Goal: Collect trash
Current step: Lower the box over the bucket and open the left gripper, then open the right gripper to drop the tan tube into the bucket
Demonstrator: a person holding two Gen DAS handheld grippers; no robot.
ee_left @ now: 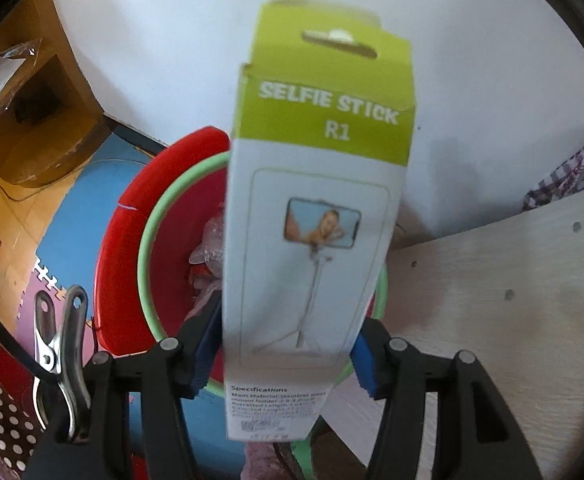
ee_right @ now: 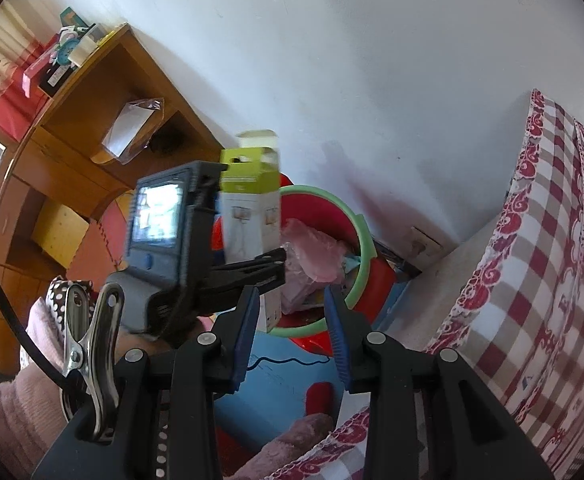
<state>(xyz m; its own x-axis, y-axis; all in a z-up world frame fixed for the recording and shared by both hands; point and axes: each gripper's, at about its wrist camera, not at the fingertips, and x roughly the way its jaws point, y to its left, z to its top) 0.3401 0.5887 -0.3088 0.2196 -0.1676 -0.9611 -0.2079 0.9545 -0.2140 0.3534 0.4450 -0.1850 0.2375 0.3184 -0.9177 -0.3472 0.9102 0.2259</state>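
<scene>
Red bin [ee_left: 120, 264] with pale green rim [ee_left: 148, 220] on the floor against the white wall, beside the wooden board [ee_left: 491, 300] and the checked bedding [ee_right: 551, 240]; largest thing in play, mouth open upward; inside: crumpled pink plastic bag [ee_right: 311, 252] and a few smaller scraps, not identifiable; room left above them, judged.

Selfie-stick box [ee_left: 315, 220]: tall, narrow cardboard carton, green top with hang tab, white body; standing lengthwise between the jaws of the left gripper [ee_left: 284, 356], directly over the bin mouth; judged light, likely empty; walls stiff along the length but crushable across the flat faces; printed surface smooth, somewhat slippery against foam; best hold at the lower third across the narrow sides, as presently placed; top flap loose, no good as a handle.

Left gripper state: blue pads [ee_left: 202, 356] at the two side edges of the box; right pad seems just clear of the card, left pad close or touching; cannot tell whether clamped or already let go.

Right gripper [ee_right: 292, 344]: jaws partly apart, nothing between them; hovering near the bin, beside the left.

Pink sleeve [ee_right: 16, 408] at lower left of right view.
</scene>
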